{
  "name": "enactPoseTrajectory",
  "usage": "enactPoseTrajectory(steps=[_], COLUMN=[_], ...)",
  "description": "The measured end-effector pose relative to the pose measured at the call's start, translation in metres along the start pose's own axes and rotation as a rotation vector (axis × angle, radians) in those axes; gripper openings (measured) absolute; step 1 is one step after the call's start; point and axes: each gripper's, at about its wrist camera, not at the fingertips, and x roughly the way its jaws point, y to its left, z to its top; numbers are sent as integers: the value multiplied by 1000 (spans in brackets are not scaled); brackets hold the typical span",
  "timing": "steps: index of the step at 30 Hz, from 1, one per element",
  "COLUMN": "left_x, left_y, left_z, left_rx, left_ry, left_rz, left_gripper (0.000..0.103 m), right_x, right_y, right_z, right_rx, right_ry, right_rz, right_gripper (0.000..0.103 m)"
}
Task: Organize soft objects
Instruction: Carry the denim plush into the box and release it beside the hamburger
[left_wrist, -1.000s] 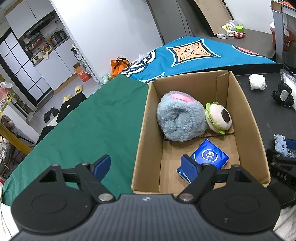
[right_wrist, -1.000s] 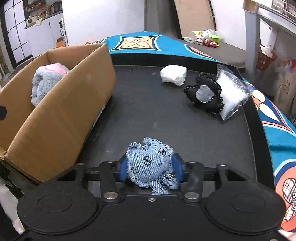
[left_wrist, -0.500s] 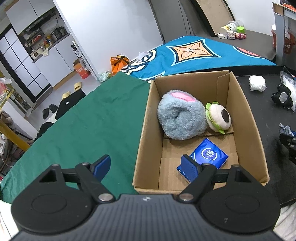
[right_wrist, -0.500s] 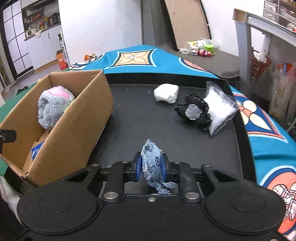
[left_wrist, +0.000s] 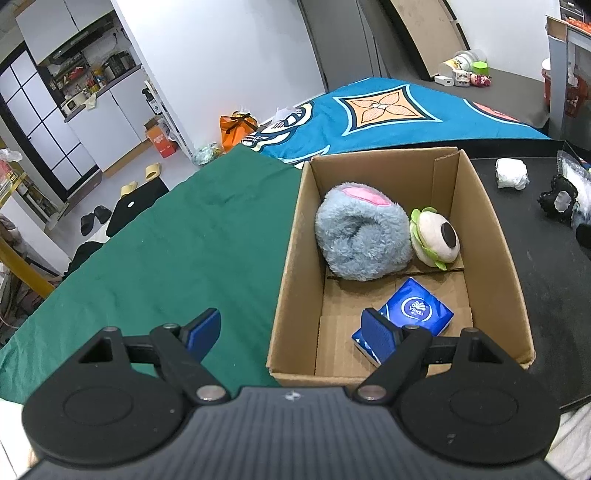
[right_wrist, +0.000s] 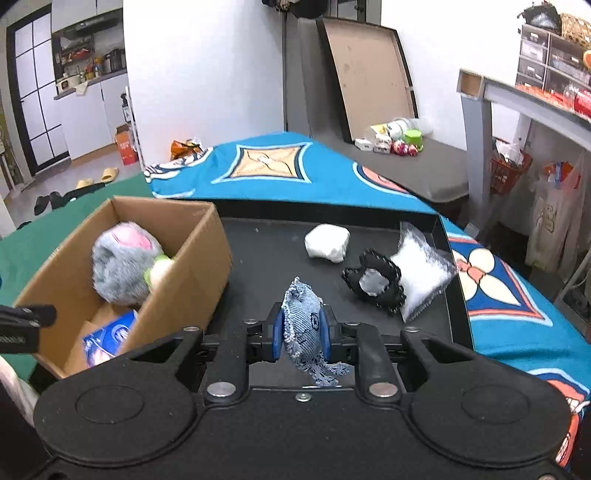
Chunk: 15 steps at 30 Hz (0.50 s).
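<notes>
Three soft things already in the cardboard box (right_wrist: 192, 266); my right gripper (right_wrist: 302, 334) is clamped on the denim toy (right_wrist: 304, 325), so clear the box's near wall before dropping. Left gripper (left_wrist: 291, 328) hangs wide apart.

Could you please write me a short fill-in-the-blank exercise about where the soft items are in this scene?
1. The right claw is shut on the ____ toy.
2. The blue tissue pack lies inside the ____ box.
3. The left claw is ____ and holds nothing.
4. The white bundle rests on the ____ tray.

Missing words: denim; cardboard; open; black
</notes>
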Motion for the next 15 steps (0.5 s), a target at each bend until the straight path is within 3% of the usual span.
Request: enactPoseTrajectory(steps=[15], left_x=[-4], left_y=[17], left_z=[-1], left_rx=[-81], left_ry=[-20], left_rz=[-47], left_gripper=[81], right_x=[-21], right_y=[49], right_z=[24], right_rx=[-94], right_ry=[-81], right_rz=[109], right_gripper=[20])
